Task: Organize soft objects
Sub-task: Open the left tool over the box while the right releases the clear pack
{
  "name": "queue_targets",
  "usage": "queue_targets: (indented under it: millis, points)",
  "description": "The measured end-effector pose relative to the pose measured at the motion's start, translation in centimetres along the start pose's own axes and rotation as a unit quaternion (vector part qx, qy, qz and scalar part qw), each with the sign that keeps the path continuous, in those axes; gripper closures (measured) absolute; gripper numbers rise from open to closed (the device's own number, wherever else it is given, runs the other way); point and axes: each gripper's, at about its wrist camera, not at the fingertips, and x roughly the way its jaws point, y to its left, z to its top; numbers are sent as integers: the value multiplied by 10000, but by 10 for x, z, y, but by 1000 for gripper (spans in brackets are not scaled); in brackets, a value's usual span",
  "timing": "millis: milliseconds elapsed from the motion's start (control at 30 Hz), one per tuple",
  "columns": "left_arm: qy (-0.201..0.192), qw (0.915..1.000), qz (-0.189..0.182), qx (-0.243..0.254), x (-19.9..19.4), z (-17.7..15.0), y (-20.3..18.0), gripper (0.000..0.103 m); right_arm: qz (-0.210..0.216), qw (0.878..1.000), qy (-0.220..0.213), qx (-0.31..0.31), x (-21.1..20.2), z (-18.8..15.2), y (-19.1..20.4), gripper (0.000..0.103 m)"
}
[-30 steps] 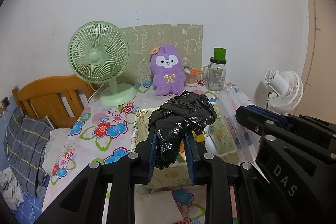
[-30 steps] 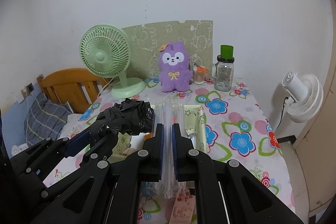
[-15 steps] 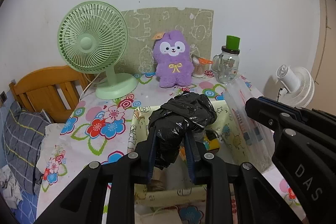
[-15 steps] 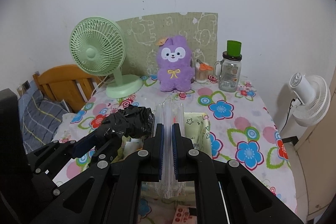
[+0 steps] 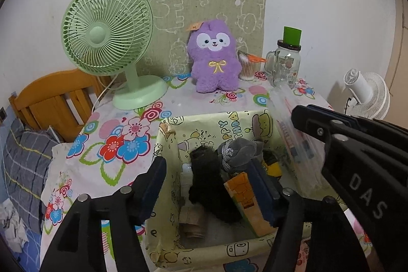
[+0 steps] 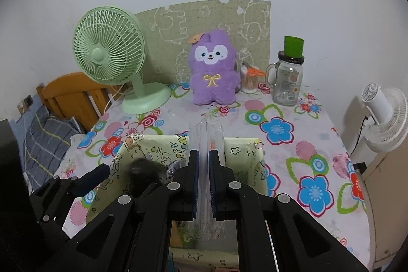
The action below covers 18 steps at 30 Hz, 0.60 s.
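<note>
Black plastic left gripper (image 5: pixel 207 185) with blue-padded jaws, silver screws, white "DAS" lettering

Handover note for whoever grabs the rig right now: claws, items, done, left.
Left claw: open over the fabric bin; its jaws have just been opening and nothing is pinched between them now.
Right claw: shut on the clear plastic bag, held above the bin's near side.
Black bundle: lying inside the bin, beside a grey plush piece and a small box.
Purple plush toy: upright at the back of the table, untouched.
Done: black bundle is in the bin.
Left: probably drop the clear bag in too; the plush may follow.
</note>
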Motion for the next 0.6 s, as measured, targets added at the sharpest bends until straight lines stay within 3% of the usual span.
queue_targets:
  millis: [133,233,367,600]
  points:
    - [16,10000,-30,10,0,-1,0,27,-52,9999,129,56,5,-2,-2,89]
    - [4,10000,-56,13,-4,-1,-1,22,-84,9997,226,63,6,-5,-3,76]
    - [-76,9999,-63,30,-13,-1,-2,14,-140,9999,67,55,-4,-7,-4,39]
    - [-247,9997,-71,-29,-36,3,-1,5,-296,9994,-176,-19,-32,-5,-2,24]
